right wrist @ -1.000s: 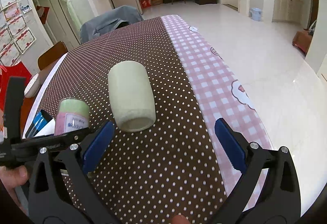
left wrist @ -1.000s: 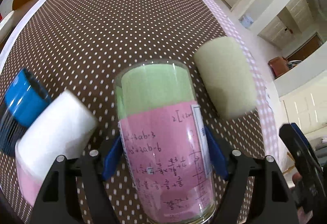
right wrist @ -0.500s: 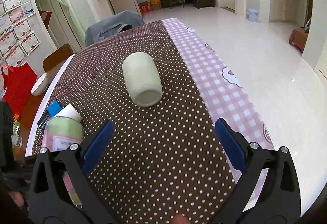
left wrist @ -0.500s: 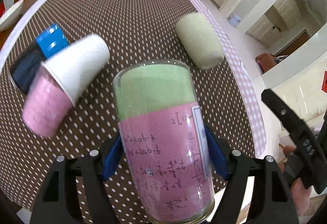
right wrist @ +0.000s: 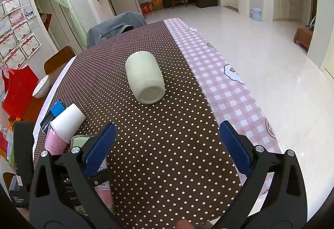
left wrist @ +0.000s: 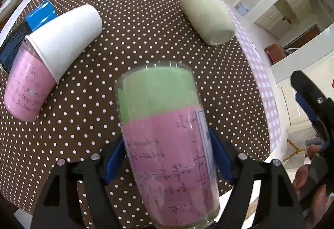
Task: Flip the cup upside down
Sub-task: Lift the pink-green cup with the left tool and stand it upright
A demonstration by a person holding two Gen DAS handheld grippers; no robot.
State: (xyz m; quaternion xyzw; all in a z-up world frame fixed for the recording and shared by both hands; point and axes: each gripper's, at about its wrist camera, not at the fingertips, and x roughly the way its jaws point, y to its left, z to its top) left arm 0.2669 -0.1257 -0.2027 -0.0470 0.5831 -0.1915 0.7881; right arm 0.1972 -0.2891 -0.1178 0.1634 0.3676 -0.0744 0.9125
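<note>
Brown polka-dot tablecloth (left wrist: pixel 146 26) over a dining table, left gripper (left wrist: pixel 167 163) clamped on a clear glass cup (left wrist: pixel 167 141) lined with green and pink paper, held above the cloth, right gripper (right wrist: pixel 167 145) spread wide, pale green cup (right wrist: pixel 145 78) lying on its side, white paper cup (left wrist: pixel 64 37) beside it.

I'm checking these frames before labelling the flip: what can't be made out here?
- Glass cup: its bottom end is cut off by the frame edge in the left wrist view; the right tool's arm covers most of it in the right wrist view.
- Dark blue box: mostly hidden behind the white paper cup.
- Writing on the pink cup: too small to read.
</note>
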